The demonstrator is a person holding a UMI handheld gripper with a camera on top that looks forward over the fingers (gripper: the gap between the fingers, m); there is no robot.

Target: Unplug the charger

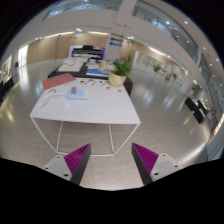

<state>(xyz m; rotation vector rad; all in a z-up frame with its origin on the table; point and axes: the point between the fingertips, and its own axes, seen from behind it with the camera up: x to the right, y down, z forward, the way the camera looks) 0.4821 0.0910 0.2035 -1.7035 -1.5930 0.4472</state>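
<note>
Evidently the approach is only starting: the gripper (110,160) hangs well back from the white table (100,112), fingers spread wide and holding nothing. Small things lie toward the table's far edge, among them a pale box (77,93); which is the charger I cannot tell.

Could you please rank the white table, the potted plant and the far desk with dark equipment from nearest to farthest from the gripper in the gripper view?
From the open gripper:
1. White table, just ahead of the fingers.
2. Potted plant, beyond the table, slightly right.
3. Far desk with dark equipment, against the back wall.
</note>
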